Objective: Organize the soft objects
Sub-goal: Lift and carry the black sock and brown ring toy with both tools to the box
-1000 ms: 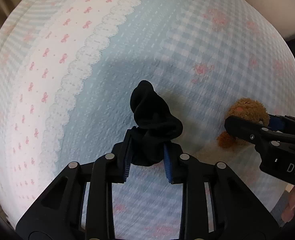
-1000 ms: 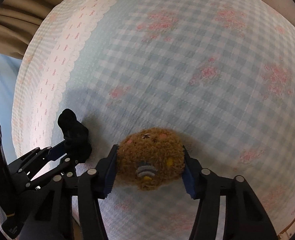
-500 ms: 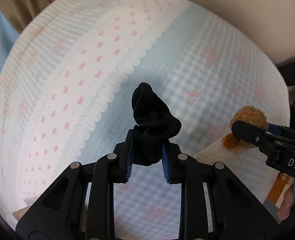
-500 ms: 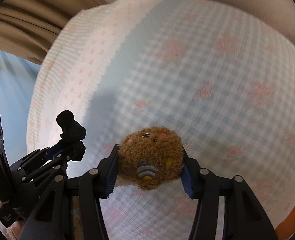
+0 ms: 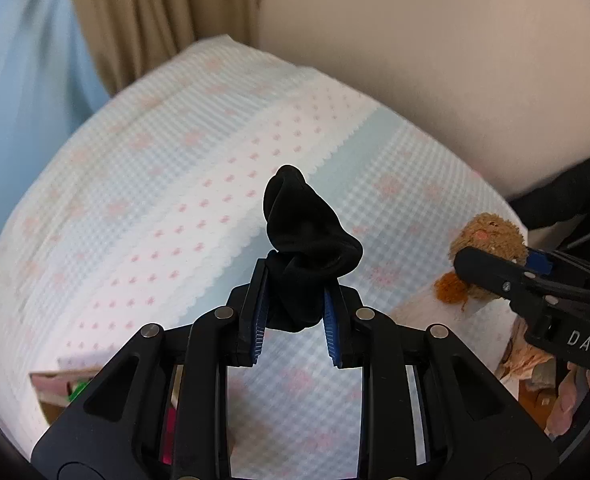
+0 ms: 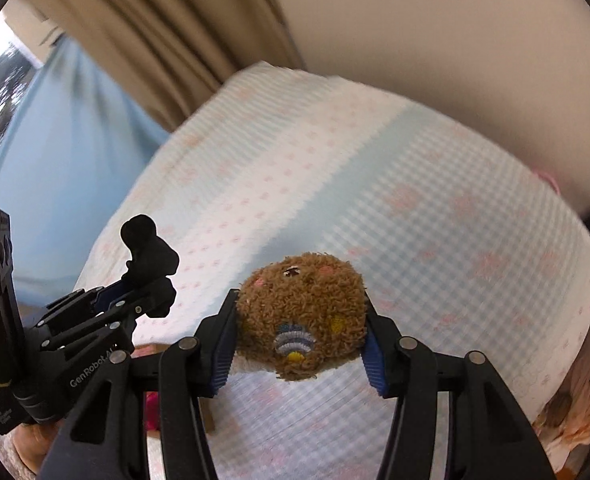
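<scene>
My left gripper (image 5: pixel 293 300) is shut on a crumpled black sock (image 5: pixel 303 240) and holds it in the air above the bed; the sock also shows in the right wrist view (image 6: pixel 147 252). My right gripper (image 6: pixel 299 328) is shut on a brown plush toy (image 6: pixel 303 312) with a blue and yellow embroidered patch, also held above the bed. In the left wrist view the plush (image 5: pixel 483 240) sits at the right, level with the sock. The two grippers are side by side, apart.
Below lies a bed with a blue gingham and pink-dotted cover (image 5: pixel 175 220). A beige curtain (image 6: pixel 155 40) and a plain wall (image 5: pixel 455 60) stand behind it. A box with coloured items (image 5: pixel 67 392) shows at the lower left, beside the bed.
Both grippers have risen and pulled back from the bed with their objects still held. The bed looks smaller, and the curtain and wall have come into view.
</scene>
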